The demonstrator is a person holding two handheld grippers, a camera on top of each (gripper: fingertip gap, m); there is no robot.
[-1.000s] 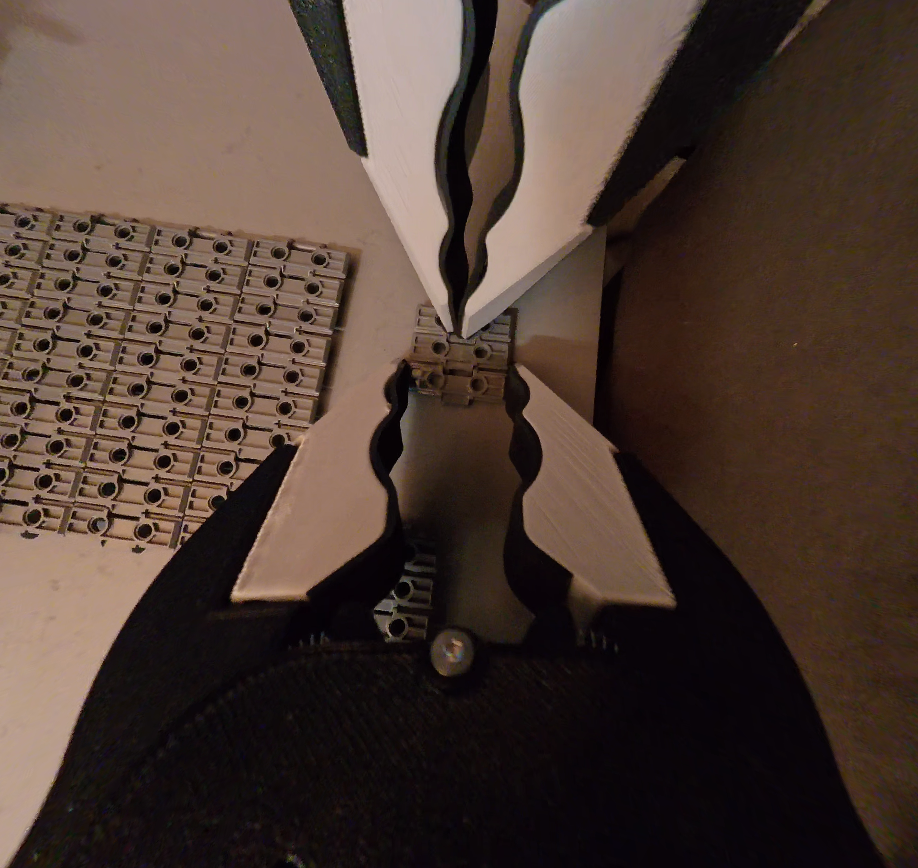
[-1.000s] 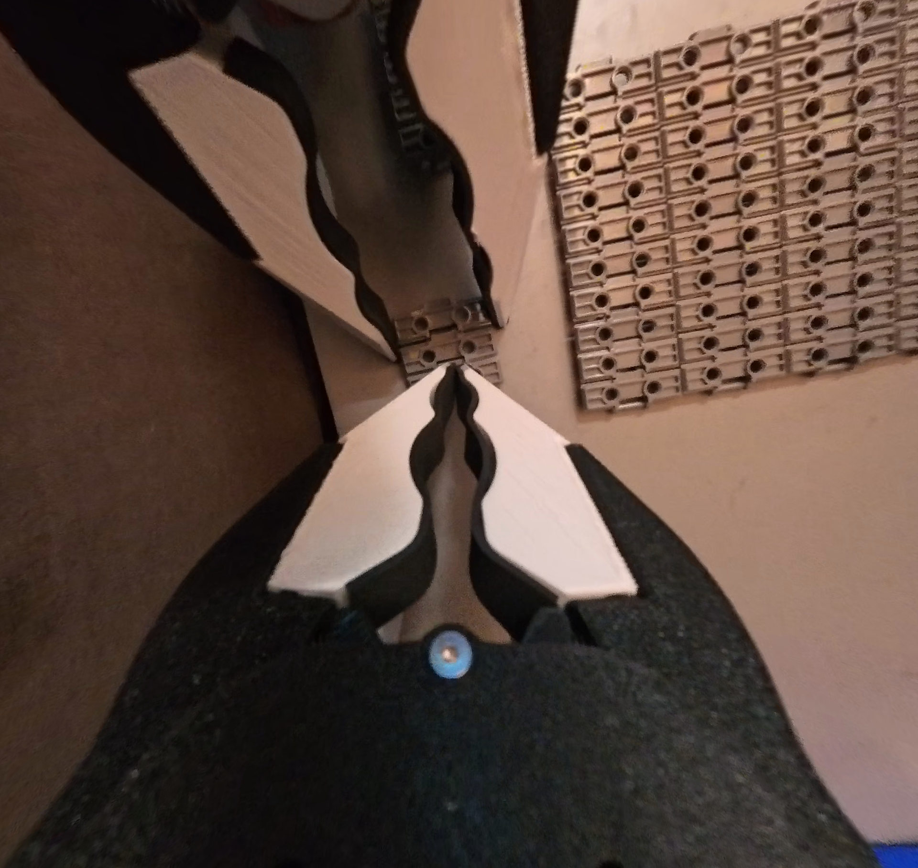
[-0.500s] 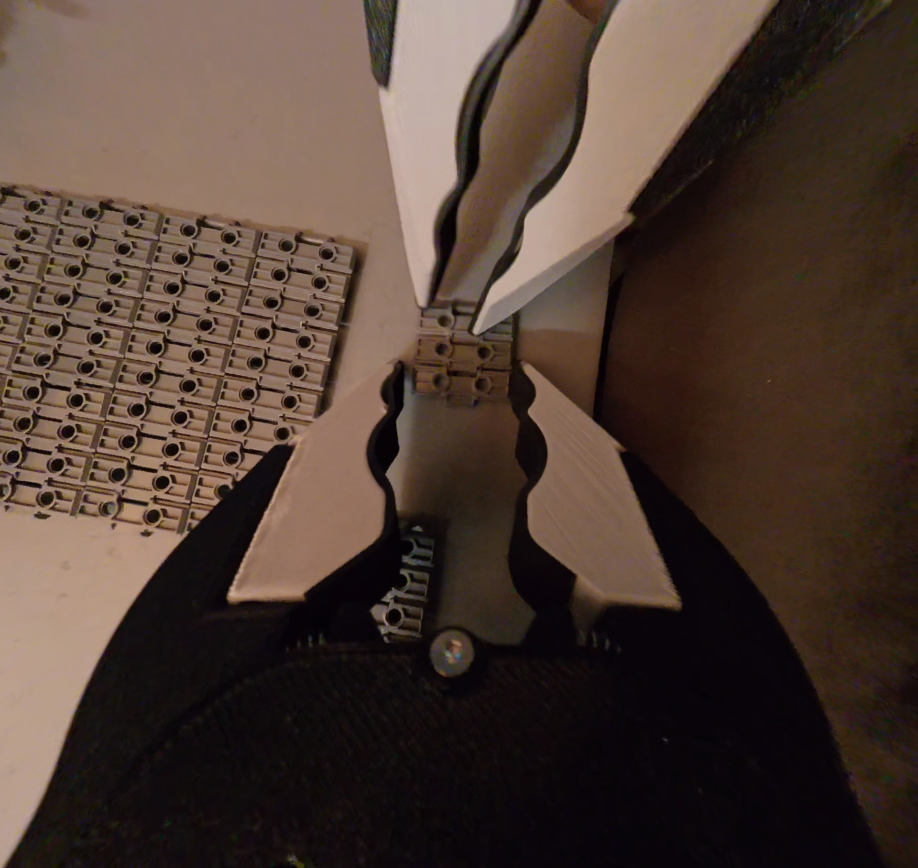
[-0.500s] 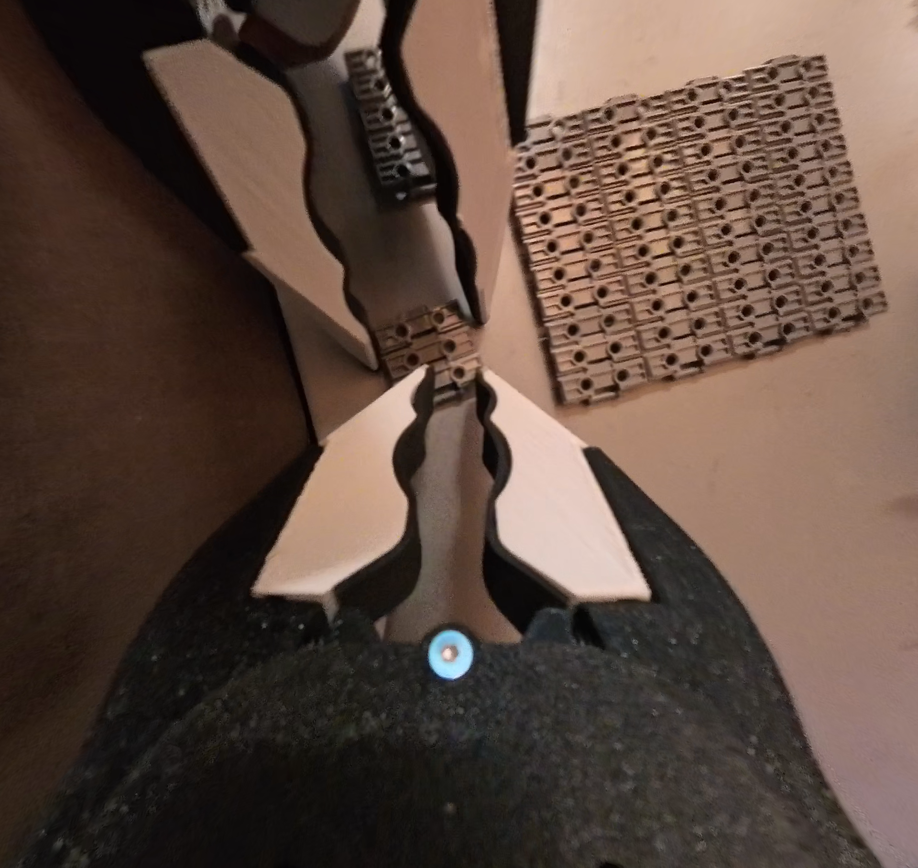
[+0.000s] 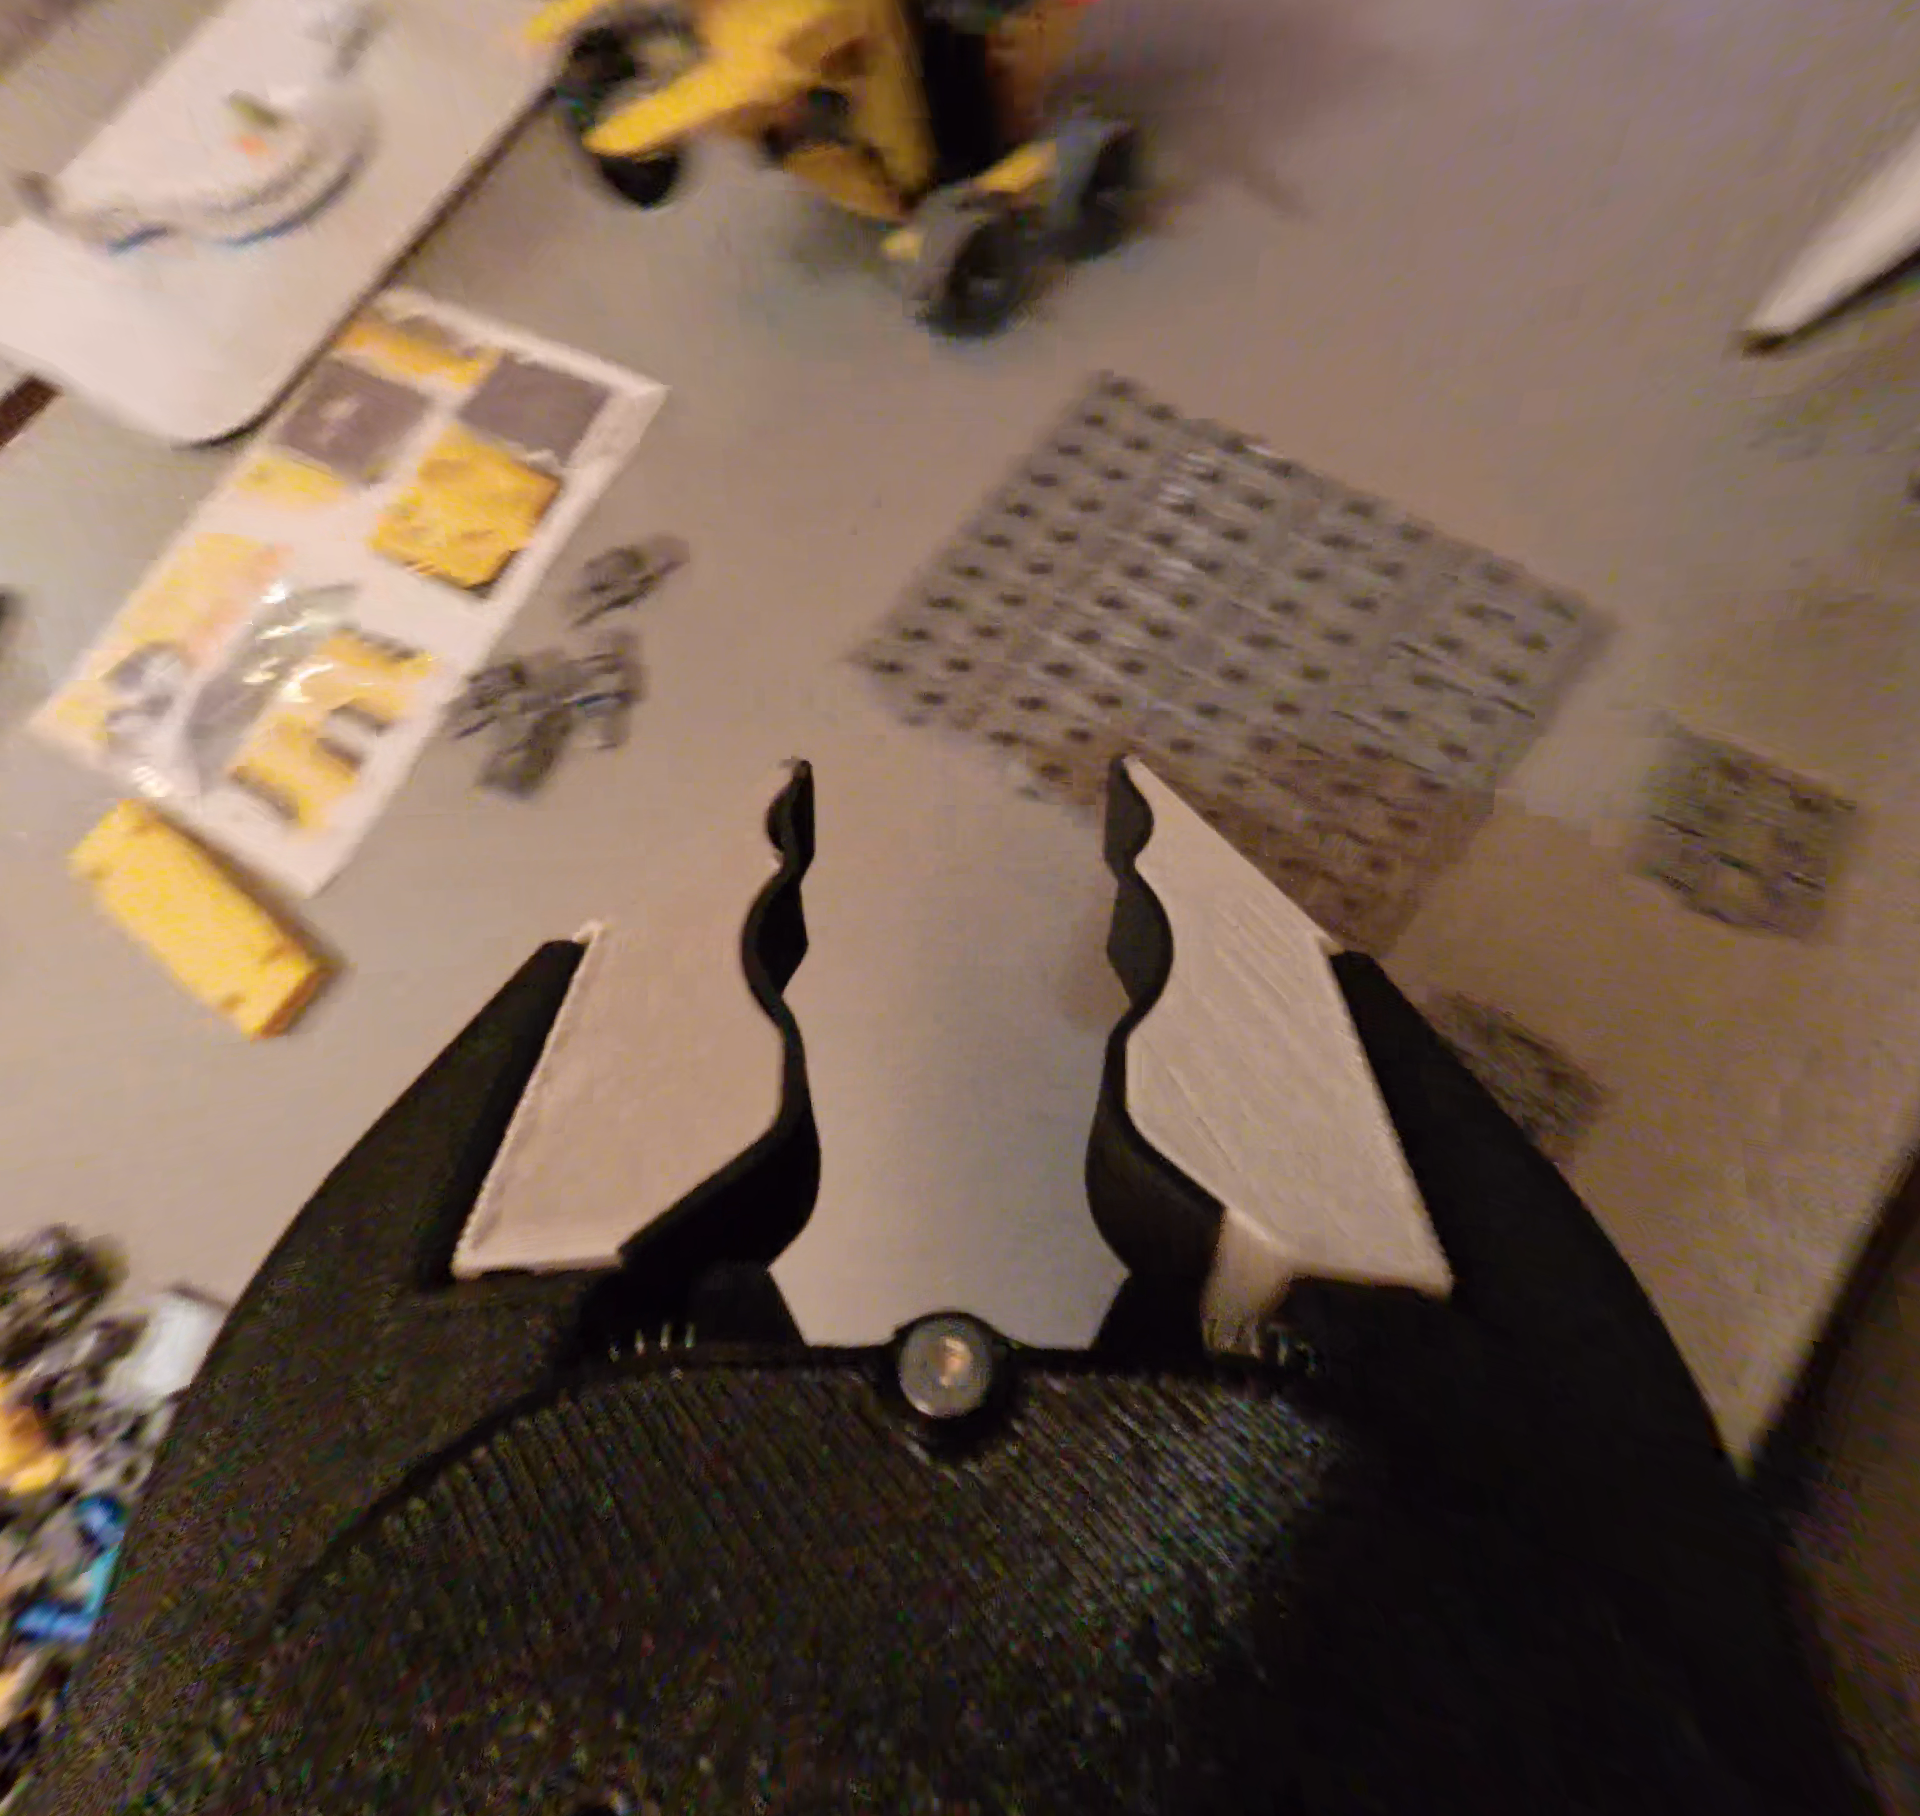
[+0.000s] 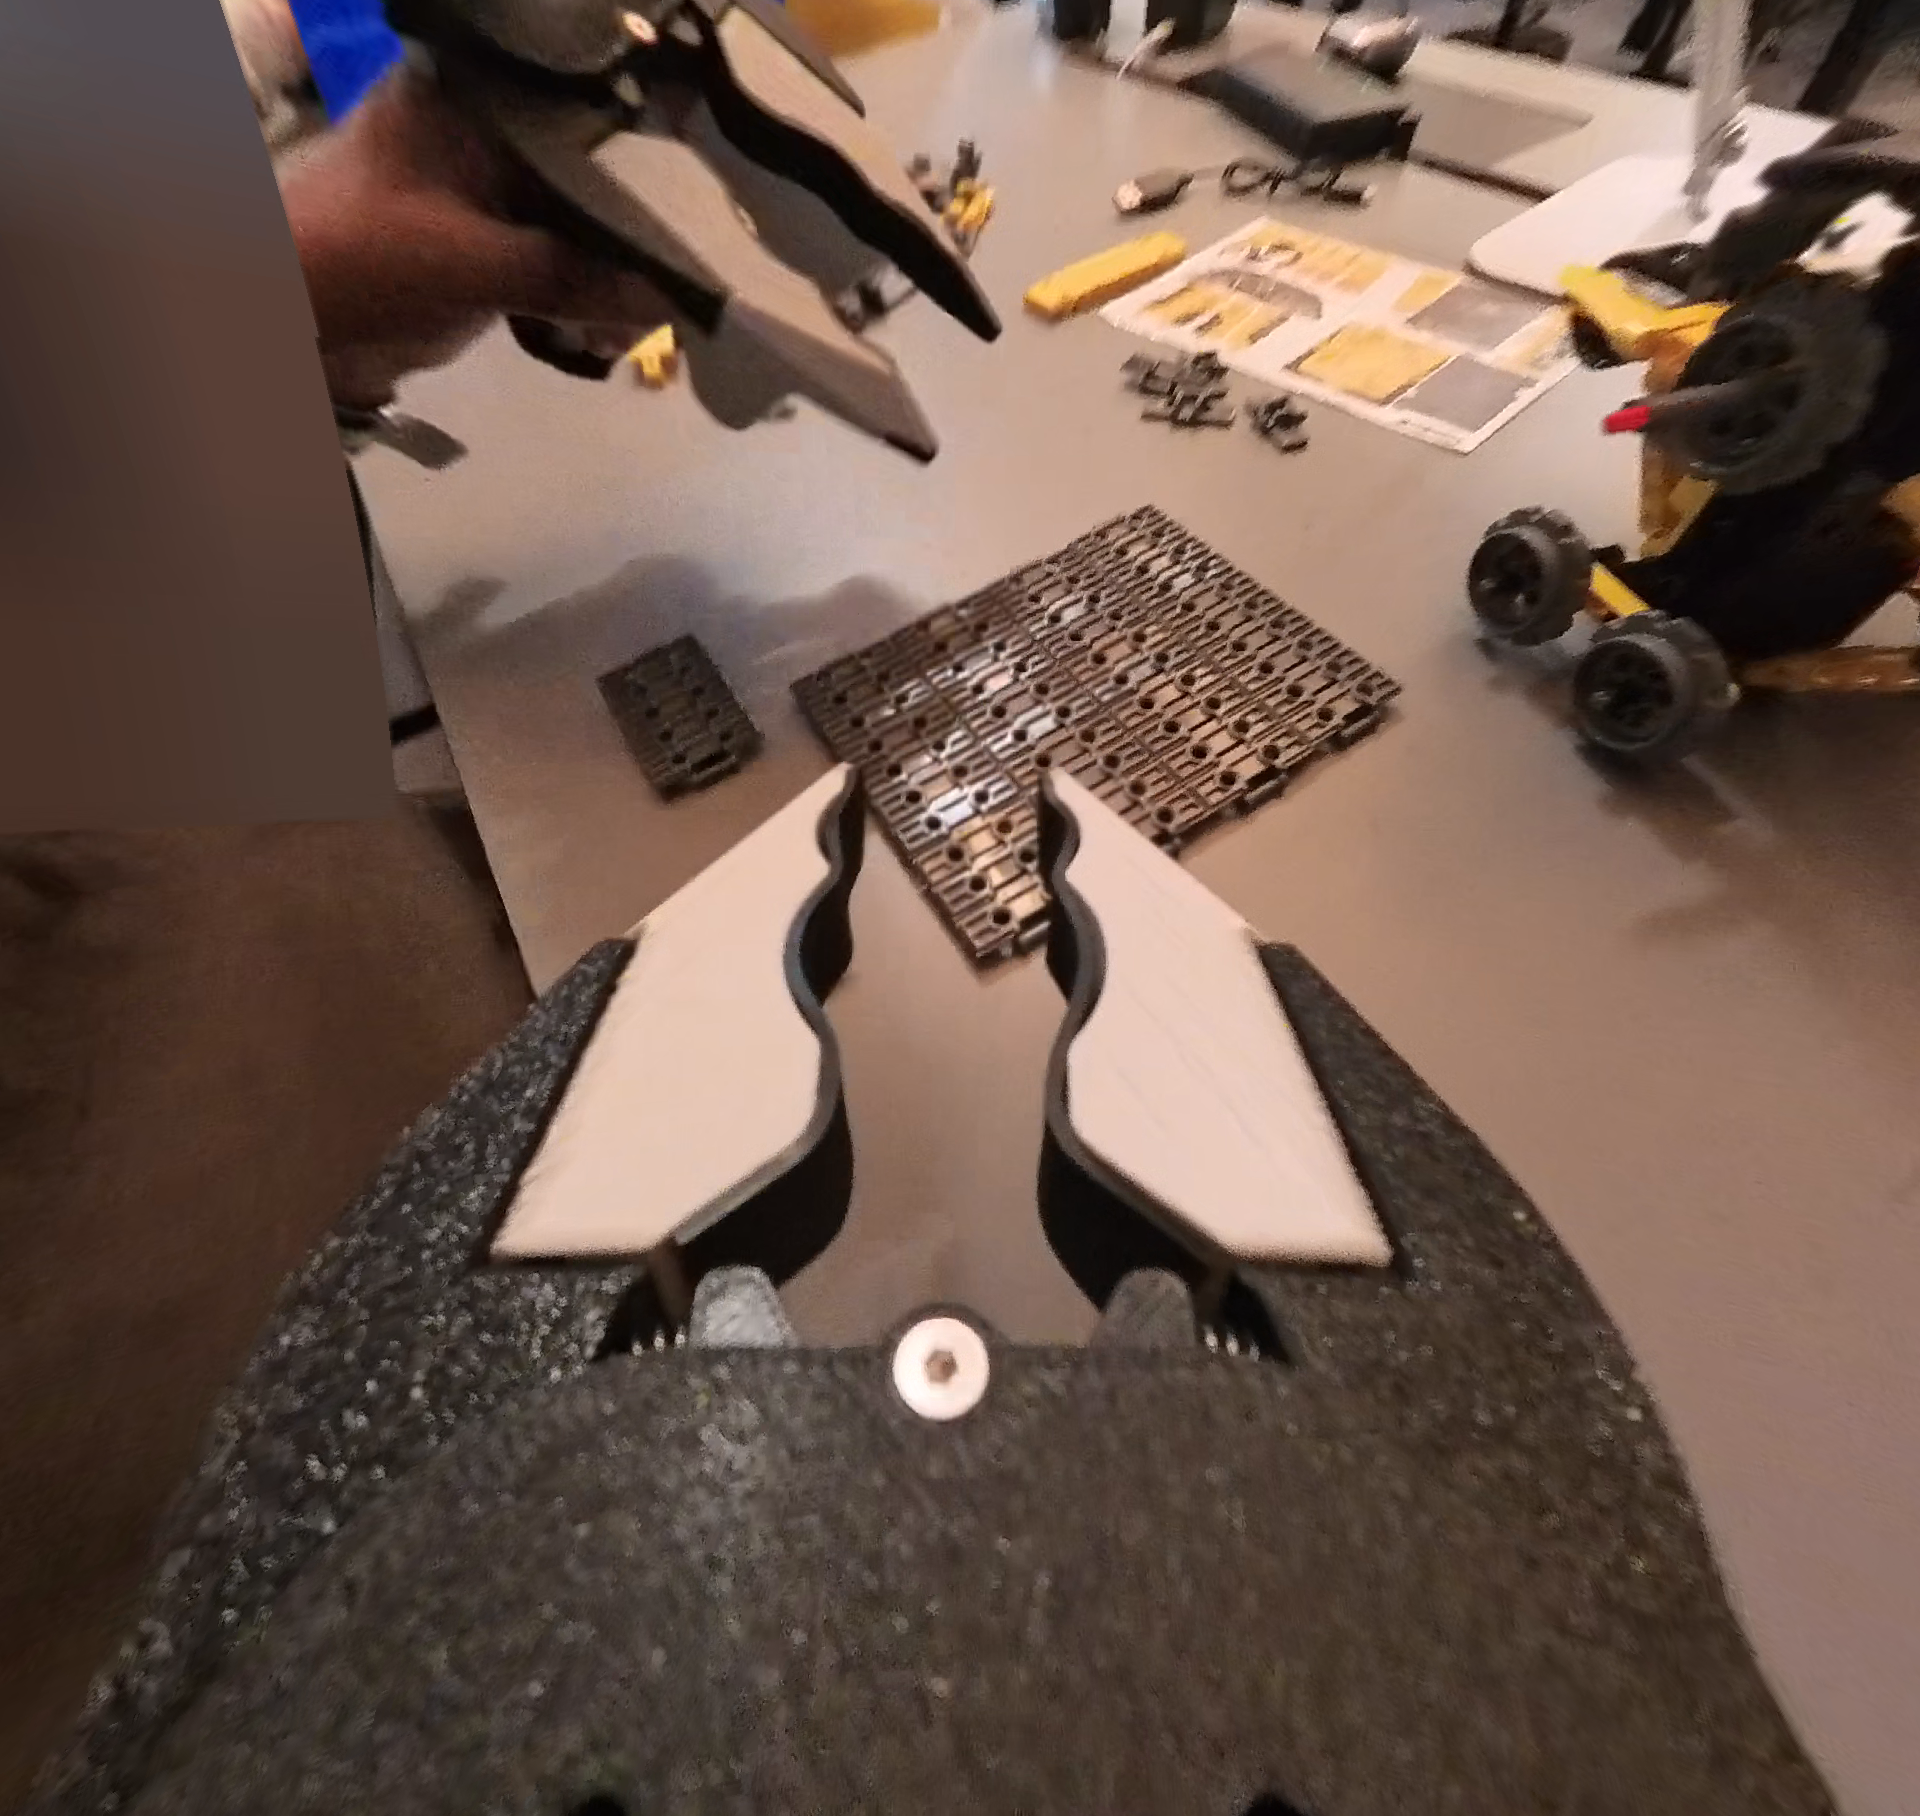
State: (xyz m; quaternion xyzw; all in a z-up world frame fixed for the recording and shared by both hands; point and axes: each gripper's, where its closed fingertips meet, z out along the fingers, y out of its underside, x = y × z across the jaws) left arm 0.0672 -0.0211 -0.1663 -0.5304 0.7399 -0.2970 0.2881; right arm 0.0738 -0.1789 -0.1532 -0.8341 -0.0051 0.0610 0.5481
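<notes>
Both tongs are up in the air over the bench [image 6: 1351,1039], and both hold nothing. Left tongs [image 5: 961,779] stand wide, with bare bench showing between the two fingers. Right tongs [image 6: 951,790] are spread apart too, a bit less wide, and their tips hang over the near corner of a big grey mat of linked pieces [image 6: 1101,706]. That mat lies flat near the middle of the bench; in the left wrist view it [image 5: 1247,603] sits just past the right finger.

A small grey patch of the same linked pieces [image 6: 681,717] lies flat just beside the mat, close to the bench edge by the person. Mat and patch do not touch.

In the right wrist view the left tongs [image 6: 961,384] float high, well above the small patch, held by a hand [image 6: 436,260].

Farther back, a little heap of loose dark pieces [image 5: 551,696] lies next to a paper sheet with yellow and grey pictures [image 5: 343,603]. A long yellow block [image 5: 197,919] rests by the end of that sheet. A yellow and black toy truck with black wheels [image 6: 1745,519] stands toward the far side of the bench. A white tray [image 5: 218,197] sits at the far corner. The left wrist view is blurry.
</notes>
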